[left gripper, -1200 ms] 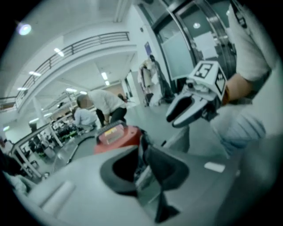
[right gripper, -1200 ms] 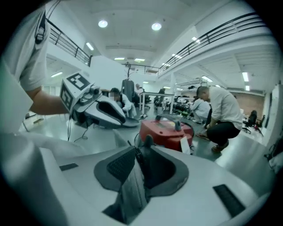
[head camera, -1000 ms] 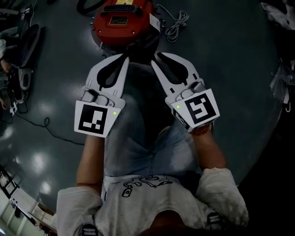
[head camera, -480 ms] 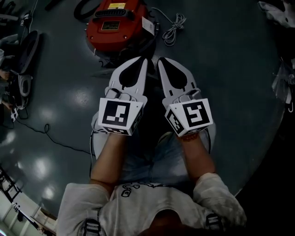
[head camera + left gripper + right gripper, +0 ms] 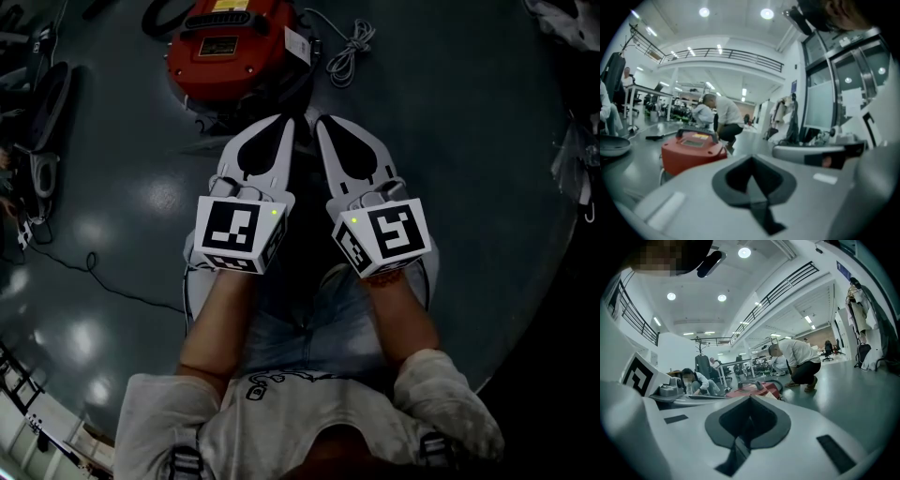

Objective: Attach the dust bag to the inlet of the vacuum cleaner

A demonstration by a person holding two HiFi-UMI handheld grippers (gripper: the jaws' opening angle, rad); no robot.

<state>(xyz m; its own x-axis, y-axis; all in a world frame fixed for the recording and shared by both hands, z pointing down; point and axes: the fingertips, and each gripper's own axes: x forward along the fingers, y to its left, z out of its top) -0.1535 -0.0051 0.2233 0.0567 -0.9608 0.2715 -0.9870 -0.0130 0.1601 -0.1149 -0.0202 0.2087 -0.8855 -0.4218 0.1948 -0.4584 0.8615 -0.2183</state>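
Presently: red plastic canister vacuum cleaner (image 5: 230, 47), on glossy grey floor (image 5: 469, 141), far left. Left gripper (image 5: 284, 127), right gripper (image 5: 321, 127): side by side, nearer than it; both jaws closed, nothing held.

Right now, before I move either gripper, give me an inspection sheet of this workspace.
Surface: dark glossy floor, glare patches at left.
Job's things: red vacuum cleaner on the floor ahead; dust bag not made out.
Clutter: dark gear at the left edge.
Grippers: left gripper and right gripper both shut, empty, side by side, pointing at the vacuum.
Cables: white cord bundled beside the vacuum; thin black cable on the left floor.
Surroundings: crouching person beyond the vacuum; balcony railing above.
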